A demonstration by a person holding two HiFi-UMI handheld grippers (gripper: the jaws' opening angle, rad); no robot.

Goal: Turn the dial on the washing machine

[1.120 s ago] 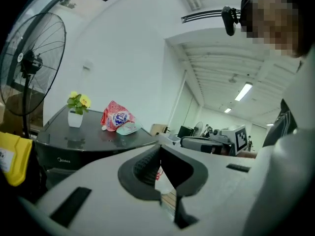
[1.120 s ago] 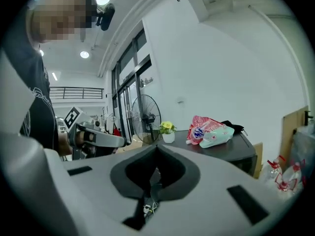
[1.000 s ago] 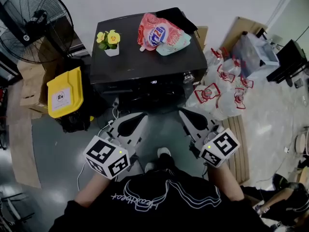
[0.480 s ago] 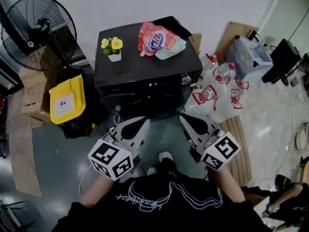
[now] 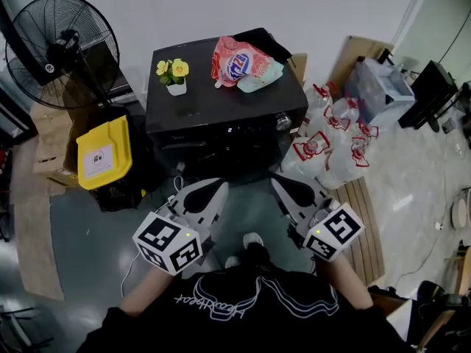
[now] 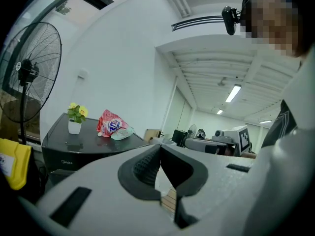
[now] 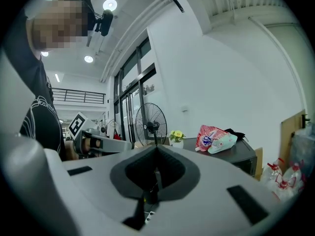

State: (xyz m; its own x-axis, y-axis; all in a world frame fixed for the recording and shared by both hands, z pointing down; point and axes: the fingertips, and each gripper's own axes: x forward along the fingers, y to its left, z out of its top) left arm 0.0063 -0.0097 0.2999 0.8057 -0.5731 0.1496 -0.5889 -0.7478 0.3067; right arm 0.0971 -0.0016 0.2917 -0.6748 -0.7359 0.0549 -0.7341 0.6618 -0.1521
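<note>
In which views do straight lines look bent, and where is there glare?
Head view: mild wide-angle bending at the edges; the washing machine is evenly lit and sharp. Left gripper view: strong fisheye, dark corners, bright ceiling lamps. Right gripper view: same fisheye, one glaring lamp.

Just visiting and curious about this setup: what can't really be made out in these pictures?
- Small silver dial on the black washing machine: its markings are too small in the head view, and neither gripper view shows it.
- Machine's front panel: dark and steeply foreshortened in the head view.
- Print on the red-and-white pouch: too small in every view.
</note>
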